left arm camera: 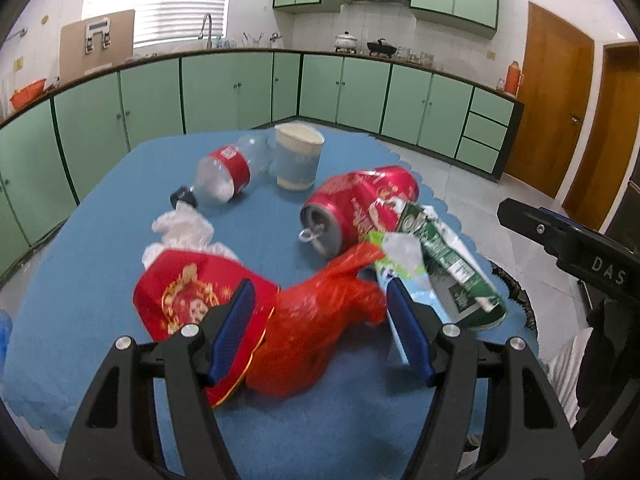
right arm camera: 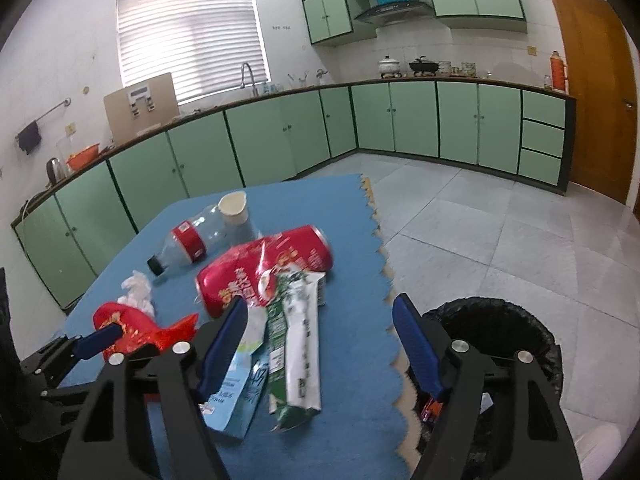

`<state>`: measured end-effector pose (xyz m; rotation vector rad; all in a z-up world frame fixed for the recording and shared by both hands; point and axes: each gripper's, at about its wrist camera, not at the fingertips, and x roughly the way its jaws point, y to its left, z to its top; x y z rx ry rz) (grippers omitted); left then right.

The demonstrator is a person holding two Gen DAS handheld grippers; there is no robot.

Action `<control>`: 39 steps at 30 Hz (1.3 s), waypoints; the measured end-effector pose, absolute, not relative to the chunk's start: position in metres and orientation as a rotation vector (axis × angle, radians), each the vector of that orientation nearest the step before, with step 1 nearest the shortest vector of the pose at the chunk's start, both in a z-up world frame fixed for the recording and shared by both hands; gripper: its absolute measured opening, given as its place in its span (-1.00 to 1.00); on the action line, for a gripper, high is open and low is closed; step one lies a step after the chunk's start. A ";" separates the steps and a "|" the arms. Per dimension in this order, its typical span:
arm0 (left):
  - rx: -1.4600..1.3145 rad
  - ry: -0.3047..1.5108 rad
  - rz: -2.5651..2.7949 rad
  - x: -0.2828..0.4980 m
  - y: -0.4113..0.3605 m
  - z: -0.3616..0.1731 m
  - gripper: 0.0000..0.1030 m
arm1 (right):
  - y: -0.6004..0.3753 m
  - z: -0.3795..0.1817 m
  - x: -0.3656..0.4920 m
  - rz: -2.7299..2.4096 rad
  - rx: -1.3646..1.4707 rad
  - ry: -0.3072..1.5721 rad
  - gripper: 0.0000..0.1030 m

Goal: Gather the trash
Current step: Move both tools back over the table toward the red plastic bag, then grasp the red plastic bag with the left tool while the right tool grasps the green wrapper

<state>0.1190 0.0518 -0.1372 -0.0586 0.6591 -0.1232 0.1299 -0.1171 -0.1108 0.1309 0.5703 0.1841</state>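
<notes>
Trash lies on a blue mat (left arm camera: 96, 216). My left gripper (left arm camera: 320, 320) is open, its fingers either side of a crumpled red plastic bag (left arm camera: 312, 332), beside a red printed packet (left arm camera: 188, 296). Beyond lie a crushed red can (left arm camera: 356, 204), green and white wrappers (left arm camera: 448, 264), white tissue (left arm camera: 184, 228), a clear bottle (left arm camera: 228, 172) and a paper cup (left arm camera: 298, 156). My right gripper (right arm camera: 320, 340) is open and empty above the wrappers (right arm camera: 298, 344) near the mat's right edge; the can (right arm camera: 264, 268) lies ahead. My left gripper's finger (right arm camera: 96, 338) shows at the left.
A black-lined trash bin (right arm camera: 520, 328) stands on the tiled floor right of the mat, below my right gripper's right finger. Green kitchen cabinets (right arm camera: 280, 136) run along the far walls. A wooden door (right arm camera: 592, 80) is at the right.
</notes>
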 end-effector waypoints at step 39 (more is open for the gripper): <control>-0.064 0.678 -0.086 0.134 0.046 -0.154 -0.74 | -0.096 -0.170 0.157 0.213 0.100 0.703 -0.36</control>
